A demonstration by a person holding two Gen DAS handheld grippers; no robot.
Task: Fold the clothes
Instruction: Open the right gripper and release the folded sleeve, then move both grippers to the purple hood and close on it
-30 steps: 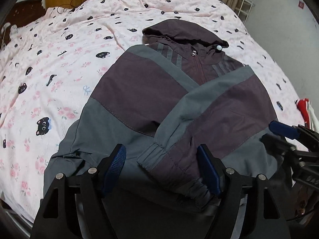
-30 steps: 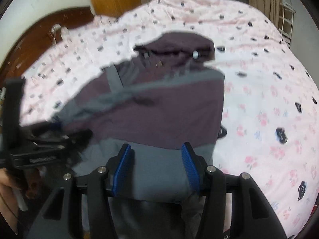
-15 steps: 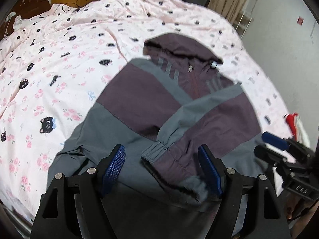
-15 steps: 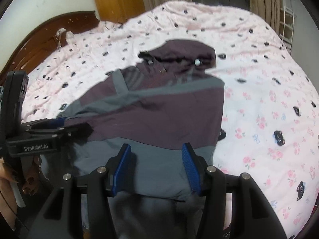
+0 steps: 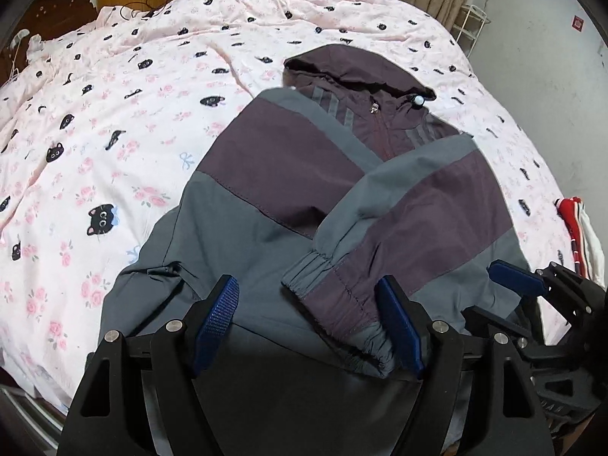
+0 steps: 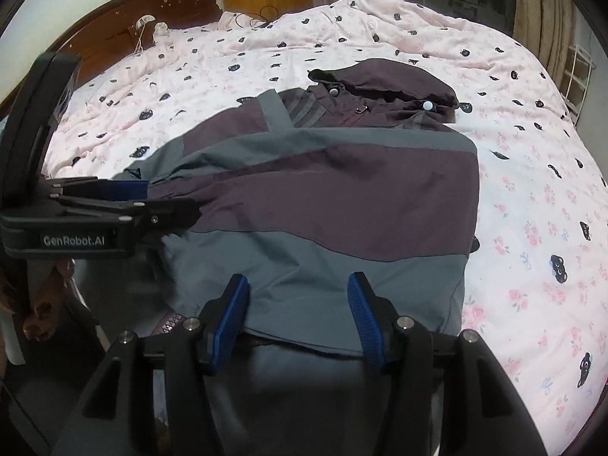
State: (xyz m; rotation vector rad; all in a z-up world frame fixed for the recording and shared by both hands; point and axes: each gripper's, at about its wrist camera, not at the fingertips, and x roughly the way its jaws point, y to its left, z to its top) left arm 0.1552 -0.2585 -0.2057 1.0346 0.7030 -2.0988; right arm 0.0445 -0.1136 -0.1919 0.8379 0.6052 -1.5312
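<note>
Jacket point(image 5: 288, 174) lies flat on the pink cat-print bedspread point(image 5: 114, 121), hood away from me, one sleeve folded across the front; my left gripper point(image 5: 307, 319) hovers low over the hem, jaws wide apart, the sleeve's elastic cuff point(image 5: 334, 304) lying between the blue pads, not pinched; my right gripper point(image 6: 300, 311) over the grey lower panel, jaws parted, gripping nothing.
</note>
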